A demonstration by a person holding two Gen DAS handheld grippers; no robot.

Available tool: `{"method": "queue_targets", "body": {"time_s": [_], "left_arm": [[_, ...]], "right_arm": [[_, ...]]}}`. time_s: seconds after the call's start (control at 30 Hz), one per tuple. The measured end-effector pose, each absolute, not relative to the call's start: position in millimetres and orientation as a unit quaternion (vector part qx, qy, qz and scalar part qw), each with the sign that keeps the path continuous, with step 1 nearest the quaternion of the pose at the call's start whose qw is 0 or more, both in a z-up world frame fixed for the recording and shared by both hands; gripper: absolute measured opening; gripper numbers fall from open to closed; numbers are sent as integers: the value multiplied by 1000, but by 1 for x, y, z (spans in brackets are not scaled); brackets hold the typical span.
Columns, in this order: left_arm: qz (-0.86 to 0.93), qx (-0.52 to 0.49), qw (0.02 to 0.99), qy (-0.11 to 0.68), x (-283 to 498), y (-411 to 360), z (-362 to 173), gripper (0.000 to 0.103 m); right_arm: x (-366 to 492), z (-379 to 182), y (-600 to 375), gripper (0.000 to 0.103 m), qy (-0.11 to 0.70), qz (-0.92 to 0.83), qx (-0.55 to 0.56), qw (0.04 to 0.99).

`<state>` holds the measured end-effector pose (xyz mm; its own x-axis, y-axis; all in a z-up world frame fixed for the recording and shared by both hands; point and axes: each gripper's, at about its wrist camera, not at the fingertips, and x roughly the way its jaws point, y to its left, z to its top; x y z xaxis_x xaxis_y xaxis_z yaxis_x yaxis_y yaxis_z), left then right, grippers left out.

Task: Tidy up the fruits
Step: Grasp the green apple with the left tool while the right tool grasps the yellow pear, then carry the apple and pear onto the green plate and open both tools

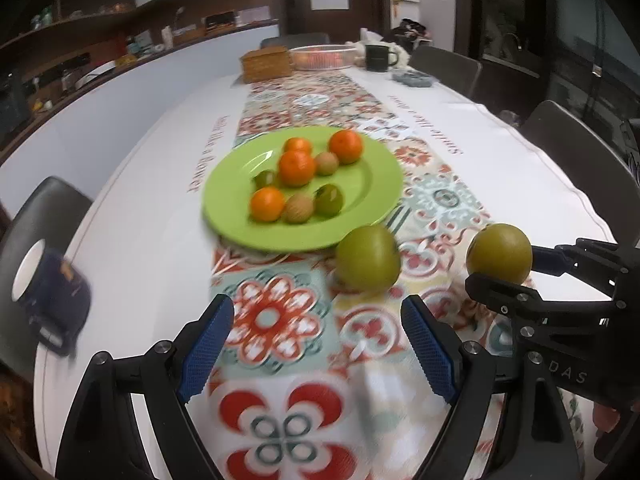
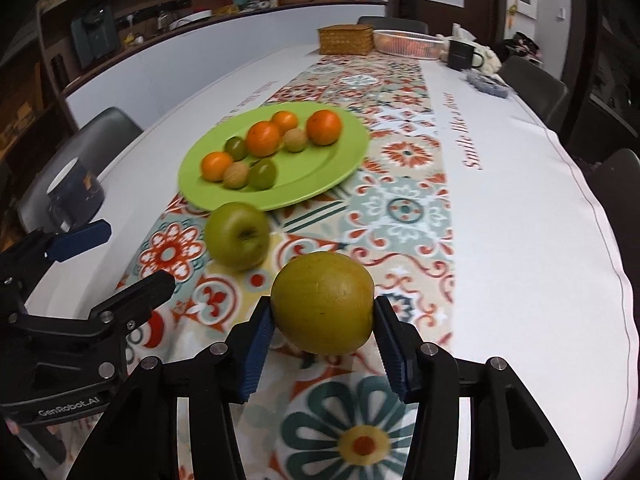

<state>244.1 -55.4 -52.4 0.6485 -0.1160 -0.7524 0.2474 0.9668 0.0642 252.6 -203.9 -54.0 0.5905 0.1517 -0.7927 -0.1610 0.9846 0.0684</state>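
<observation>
A lime-green plate (image 1: 360, 200) (image 2: 320, 172) lies on the patterned runner and carries several tangerines (image 1: 296, 168) plus small green and tan fruits. In front of the plate a green apple (image 1: 367, 258) (image 2: 238, 236) rests on the cloth. My left gripper (image 1: 318, 312) (image 2: 136, 256) hovers open just short of that apple, with nothing between its blue pads. A yellow-green round fruit (image 2: 324, 302) (image 1: 500, 254) sits lifted off the cloth, with my right gripper (image 2: 324, 308) (image 1: 504, 268) shut on it and the pads pressing both its sides.
A dark blue mug (image 1: 44, 280) (image 2: 76, 188) stands near the table's left edge. At the far end are a wicker box (image 1: 266, 65) (image 2: 346, 40), a pink-rimmed dish (image 1: 322, 56) and a black mug (image 1: 378, 58). Chairs (image 1: 572, 148) line both sides.
</observation>
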Motion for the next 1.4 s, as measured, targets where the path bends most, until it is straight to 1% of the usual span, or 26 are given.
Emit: {"method": "queue_targets", "body": {"time_s": [0.17, 0.27, 0.43, 0.6, 1.03, 1.2, 1.4], "left_arm": [[-117, 89, 903, 403, 263, -74, -57, 86], [-119, 90, 900, 409, 273, -82, -63, 84], [-127, 73, 892, 427, 283, -86, -74, 72], [-135, 46, 884, 445, 293, -85, -83, 51], [-145, 38, 881, 448, 288, -86, -82, 49], [-143, 24, 885, 442, 273, -78, -72, 49], [-129, 32, 892, 432, 255, -63, -56, 49]], "right_arm": [[262, -53, -220, 50, 438, 71, 7, 896], [267, -54, -228, 50, 439, 65, 14, 896], [275, -59, -235, 50, 443, 64, 23, 894], [280, -64, -234, 50, 447, 67, 26, 891], [277, -66, -234, 50, 452, 73, 29, 889], [270, -53, -230, 50, 441, 79, 24, 894], [260, -36, -218, 50, 425, 91, 8, 900]]}}
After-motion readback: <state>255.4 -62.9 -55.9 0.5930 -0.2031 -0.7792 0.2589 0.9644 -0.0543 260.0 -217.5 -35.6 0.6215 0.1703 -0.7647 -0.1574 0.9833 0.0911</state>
